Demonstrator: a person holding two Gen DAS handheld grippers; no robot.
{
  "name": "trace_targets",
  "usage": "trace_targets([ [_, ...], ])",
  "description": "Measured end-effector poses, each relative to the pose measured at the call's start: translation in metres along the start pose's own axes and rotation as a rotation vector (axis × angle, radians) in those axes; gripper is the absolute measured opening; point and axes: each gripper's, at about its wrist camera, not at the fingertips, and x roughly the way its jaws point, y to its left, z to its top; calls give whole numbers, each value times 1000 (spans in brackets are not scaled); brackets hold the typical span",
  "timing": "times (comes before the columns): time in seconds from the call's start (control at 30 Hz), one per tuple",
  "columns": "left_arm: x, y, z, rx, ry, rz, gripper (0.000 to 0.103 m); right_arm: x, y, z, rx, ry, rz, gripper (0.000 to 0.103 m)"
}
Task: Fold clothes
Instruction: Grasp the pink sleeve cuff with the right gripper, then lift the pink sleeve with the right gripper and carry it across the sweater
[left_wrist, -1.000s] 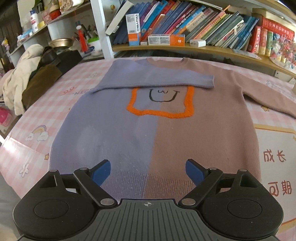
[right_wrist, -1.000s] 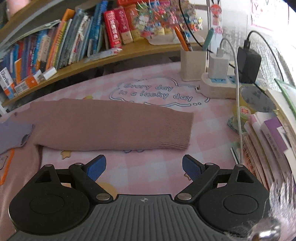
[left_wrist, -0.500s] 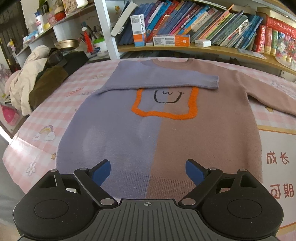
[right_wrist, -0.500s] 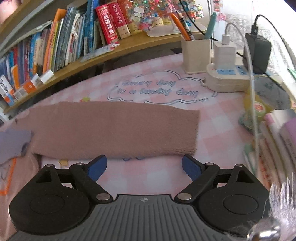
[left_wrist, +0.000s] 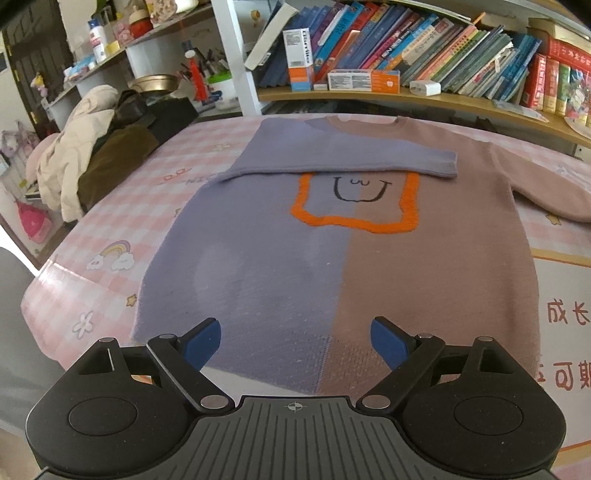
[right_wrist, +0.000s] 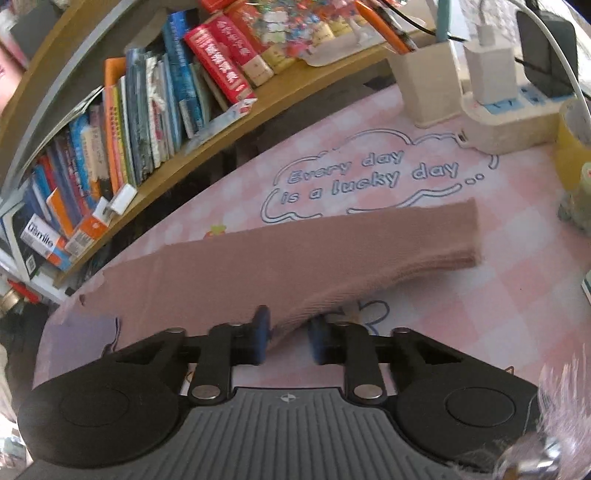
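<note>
Two sleeves told the story of where the folding stood. The sweater (left_wrist: 332, 240) lay flat and face up on the pink checked bench (left_wrist: 110, 236), hem toward the person and neck toward the bookshelf (left_wrist: 406, 96), so its long axis ran straight away from the left tongs (left_wrist: 295, 345). The purple sleeve (left_wrist: 332, 162) already lay folded across the chest, its cuff pointing to the right, just above the orange outline. The brown sleeve (right_wrist: 295, 258) stretched out sideways from the shoulder, its long axis running roughly left to right across the right wrist view, with the cuff (right_wrist: 469, 236) at the far right end near the white power strip (right_wrist: 517, 122).

The right tongs (right_wrist: 288, 336) sat at the near edge of that brown sleeve, about midway along it, blue pads drawn close with a lifted ridge of knit pinched between them. The picture was a little blurred, but the cloth plainly rose into the gap. The left tongs hung just off the hem, pads wide apart and holding nothing, centred on the seam where purple met brown.

My judgement: the right hand was clearly the nearer one for this sleeve, and the sleeve would need to travel leftward, across the body and toward the purple sleeve, to match it. Gripped mid-length, the cuff end might trail and drag over the bench.
</note>
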Motion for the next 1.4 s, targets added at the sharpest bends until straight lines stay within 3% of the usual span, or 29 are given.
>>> trace_targets([
  [0.4, 0, 0, -1, -1, -5, -10, 91, -24, -3, 2, -6, -66, 46, 16],
  [0.6, 3, -4, 2, 5, 0, -15, 91, -29, -13, 0, -5, -61, 9, 15],
  [0.7, 5, -6, 4, 13, 0, -19, 91, -28, -18, 1, 4, -56, -2, 22],
  [0.77, 6, -7, 5, 18, -1, -20, 91, -27, -20, 1, 13, -64, -18, 37],
  [1.1, 9, -6, 7, 24, 16, -6, 91, -25, -44, 13, 133, -113, -98, 36],
  [1.2, 9, -5, 7, 25, 16, -9, 91, -25, -50, 19, 156, -117, -105, 28],
  [1.27, 9, -4, 7, 26, 14, -11, 91, -23, -53, 22, 165, -102, -109, 10],
  [1.4, 8, -1, 6, 26, 7, -15, 91, -29, -47, 25, 138, -111, -81, 5],
])
